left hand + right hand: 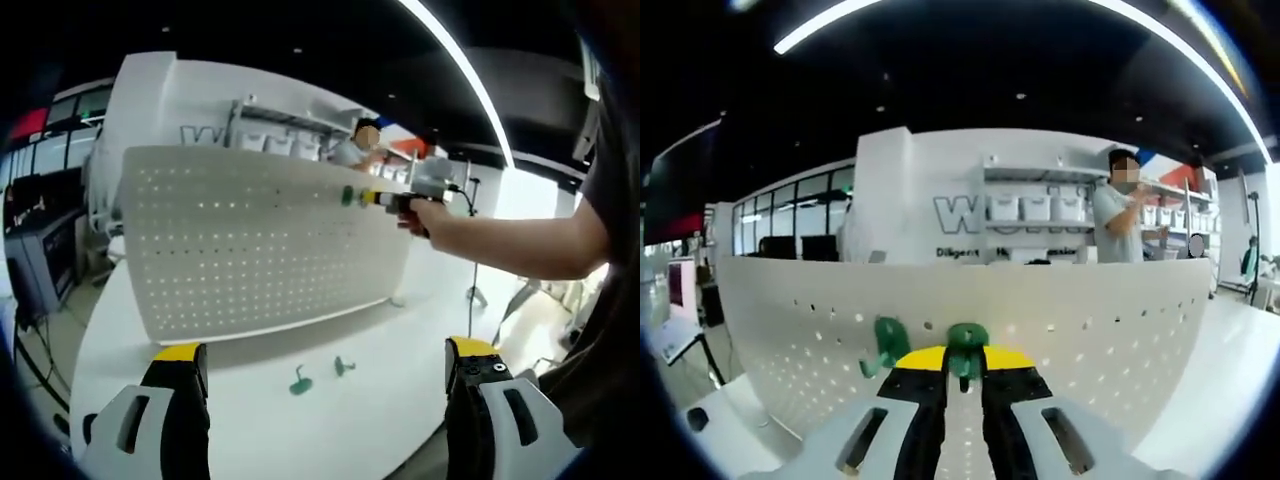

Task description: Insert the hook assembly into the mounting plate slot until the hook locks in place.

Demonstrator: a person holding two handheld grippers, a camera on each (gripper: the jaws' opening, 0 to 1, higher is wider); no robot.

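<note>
Hook held at the pegboard's top edge, insertion under way.

My left gripper hung spread and empty over the white table, two spare green hooks lying before the pegboard. My right gripper pinched a green hook against the board's upper rows, beside a mounted hook. Next I judged I needed a firm push until it locked.

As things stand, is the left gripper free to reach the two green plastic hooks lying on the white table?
Probably yes: the left gripper is open, and both green hooks lie on the bare white table ahead of its jaws, with nothing between.
</note>
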